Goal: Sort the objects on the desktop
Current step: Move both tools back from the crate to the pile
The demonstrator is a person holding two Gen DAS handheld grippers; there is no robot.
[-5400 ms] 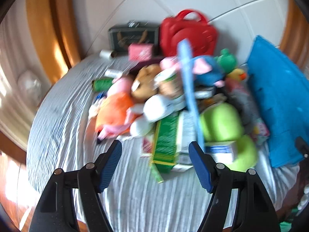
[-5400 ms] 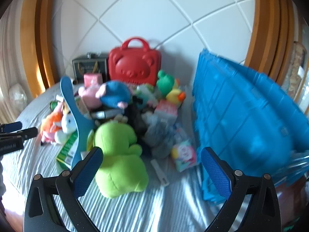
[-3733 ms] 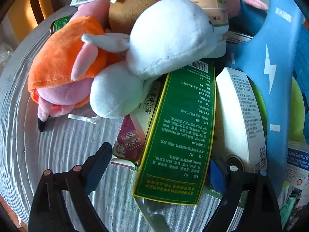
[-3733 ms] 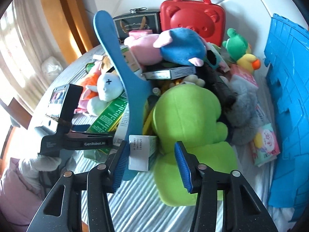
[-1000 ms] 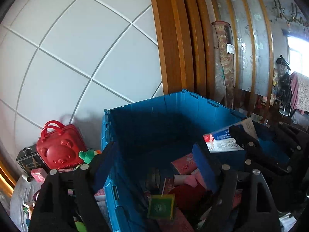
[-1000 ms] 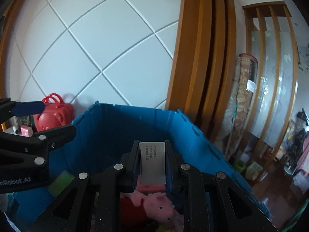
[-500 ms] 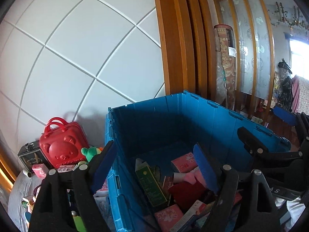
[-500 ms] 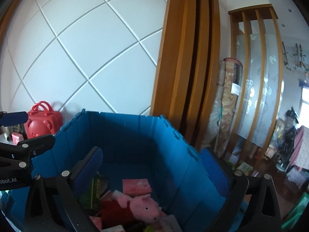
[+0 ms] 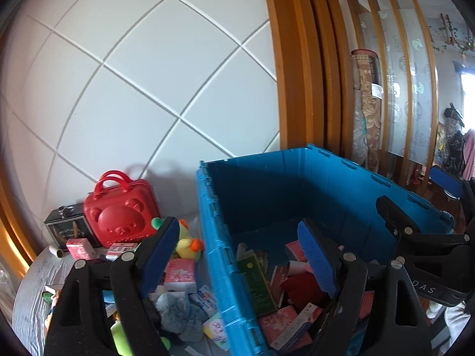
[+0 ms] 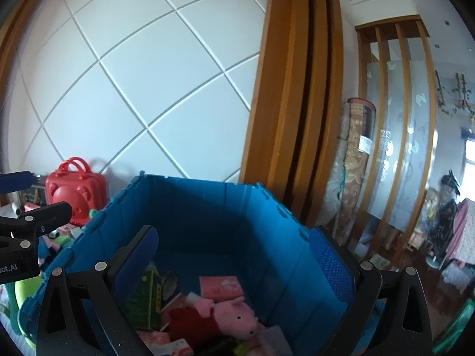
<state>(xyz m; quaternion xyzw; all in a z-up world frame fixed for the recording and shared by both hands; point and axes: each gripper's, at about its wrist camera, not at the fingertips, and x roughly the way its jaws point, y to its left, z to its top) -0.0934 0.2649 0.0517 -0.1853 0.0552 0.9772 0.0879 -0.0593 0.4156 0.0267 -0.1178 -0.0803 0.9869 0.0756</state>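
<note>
Overhead, both grippers' fingers [image 9: 316,259] apart, empty, above blue crate [image 9: 297,178] by white quilted wall [image 9: 133,74].

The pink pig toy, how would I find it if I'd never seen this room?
Look into the big blue crate against the white wall. The pig lies near its front, on top of flat boxes. It is the only soft toy in there: pink snout, red dress.

The crate [image 10: 225,207] is blue, the bear case [image 9: 120,219] red, the pig toy [image 10: 234,317] pink, the wall [image 9: 133,89] white with diagonal lines
</note>
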